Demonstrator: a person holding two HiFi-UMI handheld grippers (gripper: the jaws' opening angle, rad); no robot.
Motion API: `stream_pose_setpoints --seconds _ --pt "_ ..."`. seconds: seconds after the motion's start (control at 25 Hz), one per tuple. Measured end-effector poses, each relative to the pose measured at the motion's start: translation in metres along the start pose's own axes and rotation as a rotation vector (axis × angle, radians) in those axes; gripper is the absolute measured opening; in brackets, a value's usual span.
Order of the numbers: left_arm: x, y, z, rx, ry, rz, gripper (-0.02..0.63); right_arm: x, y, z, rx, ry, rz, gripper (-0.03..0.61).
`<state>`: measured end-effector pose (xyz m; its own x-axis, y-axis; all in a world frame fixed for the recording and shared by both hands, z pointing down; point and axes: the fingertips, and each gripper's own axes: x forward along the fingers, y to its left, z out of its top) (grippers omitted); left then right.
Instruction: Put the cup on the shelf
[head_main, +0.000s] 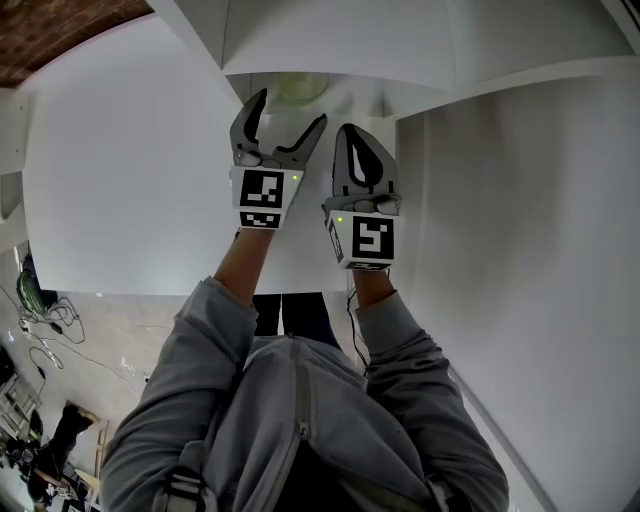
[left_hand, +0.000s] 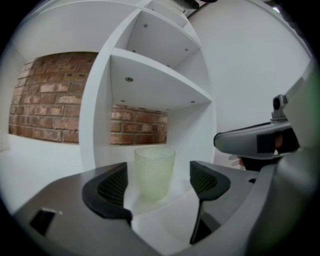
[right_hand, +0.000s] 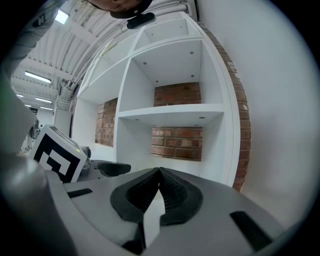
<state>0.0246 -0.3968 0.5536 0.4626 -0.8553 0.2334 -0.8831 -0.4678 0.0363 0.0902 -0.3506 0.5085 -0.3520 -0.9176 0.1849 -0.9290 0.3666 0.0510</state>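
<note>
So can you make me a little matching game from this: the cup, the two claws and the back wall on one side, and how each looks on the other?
1 cup
2 left claw
3 right claw
4 back wall

a red brick
b shut, nothing in it
c wide open
d pale, upright on the shelf

Pairs: 1-d, 2-c, 3-b, 4-a

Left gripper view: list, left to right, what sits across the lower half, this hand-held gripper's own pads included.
From the left: left pad → cup → right pad → right hand-held gripper.
</note>
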Motion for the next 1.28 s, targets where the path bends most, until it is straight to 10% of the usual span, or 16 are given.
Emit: stream_pose_setpoints --seconds 0.24,0.44,1.28 --pt "-0.032 -0.006 0.021 0.005 -0.045 -0.002 0.122 -0.019 0.008 0.014 0.008 -0.014 -0.018 0.026" --pt "-0.061 -0.028 0.040 0.030 -0.062 -0.011 0.016 -0.048 0.007 0.031 0.006 -0.041 -0.035 0.026" --pt "-0.187 -0.051 0.144 0.075 -0.141 -0.017 0.007 -0.137 0.039 0.126 -0.017 -0.136 -0.047 0.026"
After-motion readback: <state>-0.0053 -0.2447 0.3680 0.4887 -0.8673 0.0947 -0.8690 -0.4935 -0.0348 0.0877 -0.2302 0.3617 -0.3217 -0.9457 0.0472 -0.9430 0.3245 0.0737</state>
